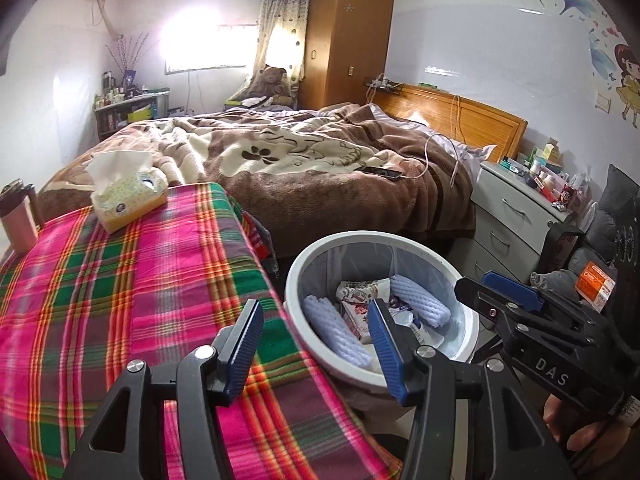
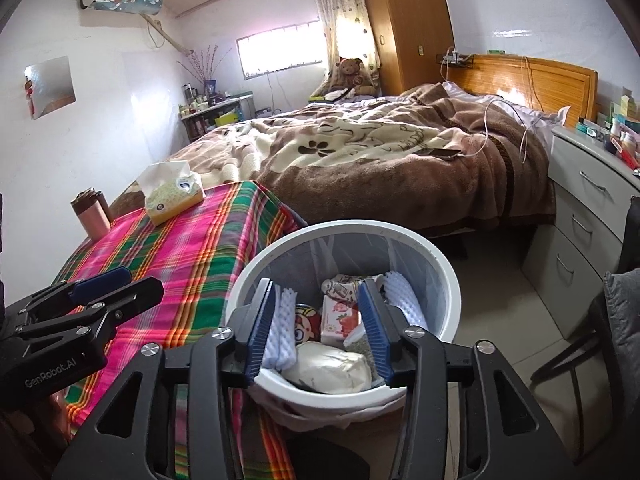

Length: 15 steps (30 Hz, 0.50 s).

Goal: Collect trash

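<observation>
Plaid cloth (image 1: 120,280), woven in pink, green and orange, covers the table in the left wrist view. On it stand a soft tissue pack (image 1: 128,196) and a pink metal flask (image 1: 18,220). The left gripper (image 1: 316,344) hangs with ribbed blue pads apart and nothing between them, above the table edge and the round white bin (image 1: 304,344). Inside the bin lie two ridged foam sleeves (image 1: 340,332) and crumpled wrappers (image 1: 360,290). The right gripper (image 1: 500,292) juts in from the right.

From the right wrist view, the right gripper (image 2: 320,328) is spread empty over the bin (image 2: 448,280), its fingers screening part of the trash: foam (image 2: 404,300), printed packets (image 2: 340,320), a pale wad (image 2: 332,368). The left gripper (image 2: 100,284) sits over the cloth (image 2: 192,248).
</observation>
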Each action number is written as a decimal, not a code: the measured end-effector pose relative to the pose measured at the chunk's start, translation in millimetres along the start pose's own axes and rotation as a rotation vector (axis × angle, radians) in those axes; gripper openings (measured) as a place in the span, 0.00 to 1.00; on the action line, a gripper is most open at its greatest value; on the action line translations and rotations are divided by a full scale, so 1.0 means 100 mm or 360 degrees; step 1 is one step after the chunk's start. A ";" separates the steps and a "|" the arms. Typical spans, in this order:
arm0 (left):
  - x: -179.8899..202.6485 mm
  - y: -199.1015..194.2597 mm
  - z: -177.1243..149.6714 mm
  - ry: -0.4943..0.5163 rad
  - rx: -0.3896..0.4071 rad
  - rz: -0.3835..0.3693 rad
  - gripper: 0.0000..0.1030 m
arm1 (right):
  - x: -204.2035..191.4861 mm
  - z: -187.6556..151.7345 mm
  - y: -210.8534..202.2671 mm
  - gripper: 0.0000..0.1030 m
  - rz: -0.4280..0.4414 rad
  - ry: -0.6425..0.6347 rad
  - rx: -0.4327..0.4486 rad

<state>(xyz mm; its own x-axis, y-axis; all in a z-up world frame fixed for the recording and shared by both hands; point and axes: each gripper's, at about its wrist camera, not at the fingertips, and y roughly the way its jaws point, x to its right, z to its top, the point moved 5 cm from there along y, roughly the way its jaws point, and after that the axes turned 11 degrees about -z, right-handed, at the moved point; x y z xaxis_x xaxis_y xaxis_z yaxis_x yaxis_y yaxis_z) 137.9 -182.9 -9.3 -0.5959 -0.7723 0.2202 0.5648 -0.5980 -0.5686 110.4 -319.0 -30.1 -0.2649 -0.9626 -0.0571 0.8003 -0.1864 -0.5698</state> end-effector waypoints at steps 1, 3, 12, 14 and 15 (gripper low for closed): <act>-0.01 -0.05 -0.02 0.0003 0.0015 0.0019 0.59 | -0.02 -0.01 -0.03 0.49 0.0002 -0.0002 0.0013; -0.04 -0.15 -0.07 -0.0002 0.0052 0.0047 0.63 | -0.07 -0.04 -0.10 0.50 0.0007 0.0003 0.0041; -0.19 -0.50 -0.35 -0.0014 0.0114 0.0240 0.63 | -0.21 -0.19 -0.29 0.54 -0.0037 0.0011 0.0123; -0.20 -0.55 -0.40 -0.0012 0.0116 0.0260 0.63 | -0.20 -0.22 -0.32 0.54 -0.0053 0.0028 0.0150; -0.20 -0.57 -0.41 -0.0011 0.0117 0.0265 0.63 | -0.20 -0.23 -0.34 0.54 -0.0067 0.0033 0.0168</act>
<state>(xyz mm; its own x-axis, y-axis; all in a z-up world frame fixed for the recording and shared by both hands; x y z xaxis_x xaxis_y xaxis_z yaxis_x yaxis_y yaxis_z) 94.5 -124.5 -14.4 -0.4870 -0.8631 0.1337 0.6955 -0.4758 -0.5384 75.8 -288.7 -28.4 -0.3096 -0.9494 -0.0528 0.8401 -0.2471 -0.4828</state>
